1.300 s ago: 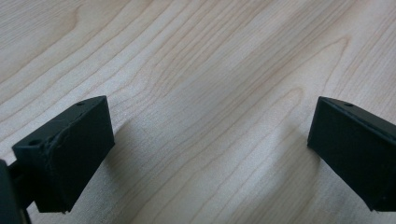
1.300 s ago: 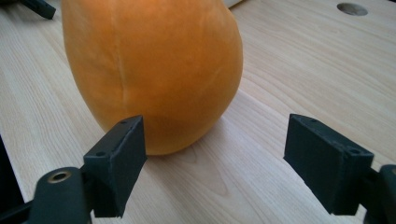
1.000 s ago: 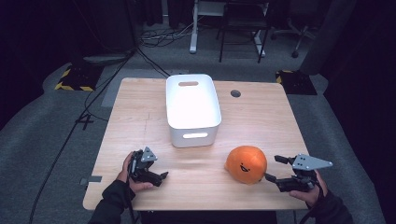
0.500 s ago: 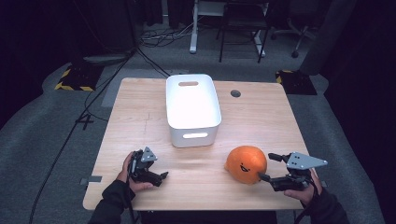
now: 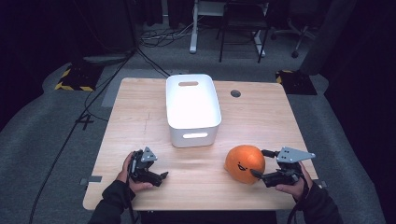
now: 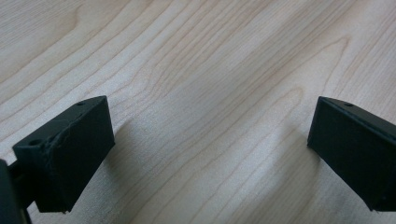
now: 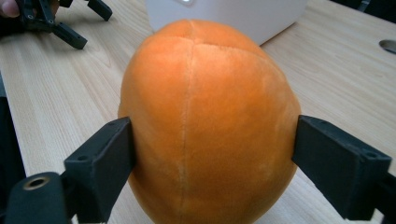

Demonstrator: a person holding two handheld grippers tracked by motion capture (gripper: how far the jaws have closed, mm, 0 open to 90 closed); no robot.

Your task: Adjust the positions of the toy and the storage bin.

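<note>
Landmark: white rectangular plastic bin (image 5: 193, 107) with slot handles, standing near the middle of the light wooden table (image 5: 261, 116).
Orange thing: round orange plush ball (image 5: 245, 164) with a small dark face, on the tabletop just in front of the bin's near right corner; in the right gripper view its seamed fabric (image 7: 205, 121) rises between the jaws, with the bin's wall (image 7: 233, 16) behind it.
Right gripper: black two-jaw right gripper (image 5: 259, 164) with a grey three-cornered plate, held in the person's right hand (image 5: 292, 183); jaws spread wide, one on each side of the ball and touching or nearly touching it; whether they squeeze it I cannot tell.
Left gripper: black two-jaw left gripper (image 5: 156, 173) in the person's left hand (image 5: 130, 172), in front of the bin's near left corner; jaws wide apart over bare wood (image 6: 210, 116), holding nothing.
</note>
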